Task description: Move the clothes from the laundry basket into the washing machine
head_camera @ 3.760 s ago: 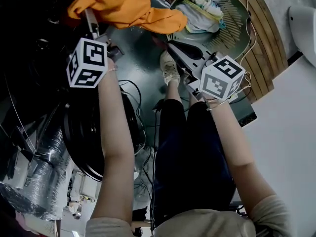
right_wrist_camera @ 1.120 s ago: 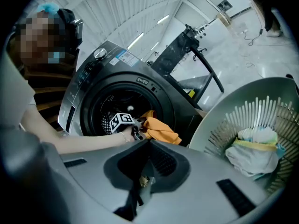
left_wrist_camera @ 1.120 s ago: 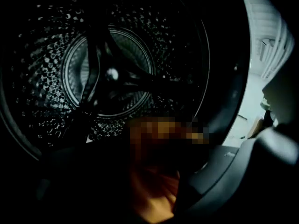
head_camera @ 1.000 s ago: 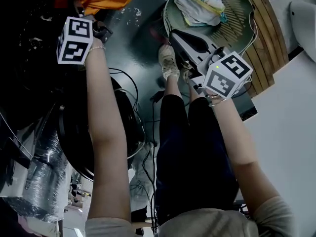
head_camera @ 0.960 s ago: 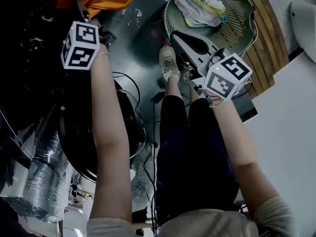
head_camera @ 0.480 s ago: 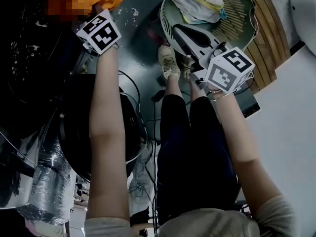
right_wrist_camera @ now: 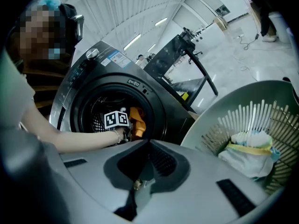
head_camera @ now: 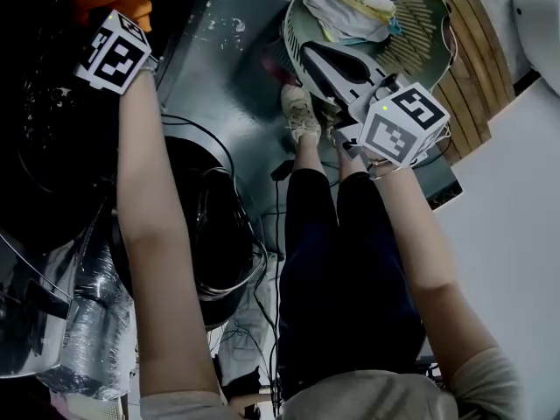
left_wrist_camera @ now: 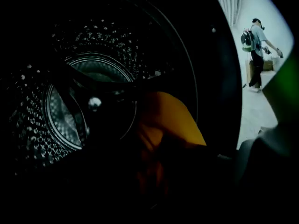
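The left gripper [right_wrist_camera: 128, 130] reaches into the drum of the washing machine [right_wrist_camera: 156, 104], at eleven o'clock in the head view. Its jaws, lost in the dark there, have just been closing with the orange garment [left_wrist_camera: 170, 120] right at them; whether they pinch it I cannot tell. The right gripper [head_camera: 308, 55] hangs empty, jaws pressed together, at the rim of the laundry basket [head_camera: 293, 20] at one o'clock, where pale clothes [head_camera: 350, 11] lie.

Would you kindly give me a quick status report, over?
Left gripper inside the black washing machine's drum, jaws just closing, orange garment at them, grip unclear. Right gripper shut, empty. Nothing seen blocking.
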`<state>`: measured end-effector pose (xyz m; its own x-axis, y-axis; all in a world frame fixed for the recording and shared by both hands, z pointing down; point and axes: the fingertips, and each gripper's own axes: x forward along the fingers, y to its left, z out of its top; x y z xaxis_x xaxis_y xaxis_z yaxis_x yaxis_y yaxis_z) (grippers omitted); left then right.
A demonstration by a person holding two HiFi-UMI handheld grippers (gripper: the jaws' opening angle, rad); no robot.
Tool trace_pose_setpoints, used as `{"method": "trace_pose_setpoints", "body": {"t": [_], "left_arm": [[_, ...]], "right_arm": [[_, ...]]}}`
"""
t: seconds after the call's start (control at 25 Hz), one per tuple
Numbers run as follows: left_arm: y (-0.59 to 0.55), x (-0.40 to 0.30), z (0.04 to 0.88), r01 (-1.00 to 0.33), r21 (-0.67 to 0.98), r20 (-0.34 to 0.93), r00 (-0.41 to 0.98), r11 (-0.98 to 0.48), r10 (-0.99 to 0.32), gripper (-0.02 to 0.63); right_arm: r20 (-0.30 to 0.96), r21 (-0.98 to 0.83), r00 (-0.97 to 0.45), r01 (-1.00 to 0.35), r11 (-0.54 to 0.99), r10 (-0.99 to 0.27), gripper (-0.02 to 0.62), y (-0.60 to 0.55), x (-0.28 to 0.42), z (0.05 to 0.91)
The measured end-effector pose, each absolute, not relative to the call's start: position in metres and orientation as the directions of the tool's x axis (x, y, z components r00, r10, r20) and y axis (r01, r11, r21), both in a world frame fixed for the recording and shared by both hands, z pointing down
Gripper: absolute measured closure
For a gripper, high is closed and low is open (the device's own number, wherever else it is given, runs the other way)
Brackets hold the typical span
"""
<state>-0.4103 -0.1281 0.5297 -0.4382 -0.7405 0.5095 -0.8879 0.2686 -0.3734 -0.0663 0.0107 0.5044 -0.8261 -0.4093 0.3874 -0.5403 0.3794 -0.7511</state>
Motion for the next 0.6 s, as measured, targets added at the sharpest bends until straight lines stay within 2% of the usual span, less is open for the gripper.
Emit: {"method": "trace_pose_setpoints", "body": {"t": [0.16, 0.32, 0.44, 0.52, 0.56, 0.6], "left_arm": [[-0.141, -0.434, 0.524, -0.870, -0.399, 0.520, -0.475, 0.289, -0.710, 0.449], [-0.123, -0.413, 0.553, -0.911, -0.242, 0.600, -0.411, 0.334, -0.687, 0.346], [-0.102, -0.385, 0.554, -0.918, -0.152, 0.595, -0.381, 0.366, -0.708, 0.342], [-0.089, -0.355, 0.550, -0.938, -0.094, 0.589, -0.324, 0.334, -0.741, 0.342], [-0.081, -0.336, 0.550, -0.952, -0.069, 0.594, -0.280, 0.299, -0.754, 0.343], [-0.072, -0.313, 0.550, -0.966, -0.043, 0.602, -0.229, 0.255, -0.764, 0.344]], "right_arm": [[0.397, -0.747, -0.816, -0.553, 0.369, -0.420, 0.577, 0.011, -0.064, 0.507], [0.456, -0.704, -0.787, -0.605, 0.371, -0.416, 0.575, 0.015, -0.058, 0.515], [0.492, -0.671, -0.767, -0.635, 0.382, -0.412, 0.574, 0.014, -0.048, 0.519], [0.519, -0.646, -0.749, -0.659, 0.384, -0.412, 0.571, 0.011, -0.036, 0.525], [0.540, -0.632, -0.737, -0.674, 0.382, -0.407, 0.546, 0.011, -0.029, 0.531], [0.566, -0.616, -0.723, -0.690, 0.379, -0.396, 0.480, 0.011, -0.022, 0.538]]}}
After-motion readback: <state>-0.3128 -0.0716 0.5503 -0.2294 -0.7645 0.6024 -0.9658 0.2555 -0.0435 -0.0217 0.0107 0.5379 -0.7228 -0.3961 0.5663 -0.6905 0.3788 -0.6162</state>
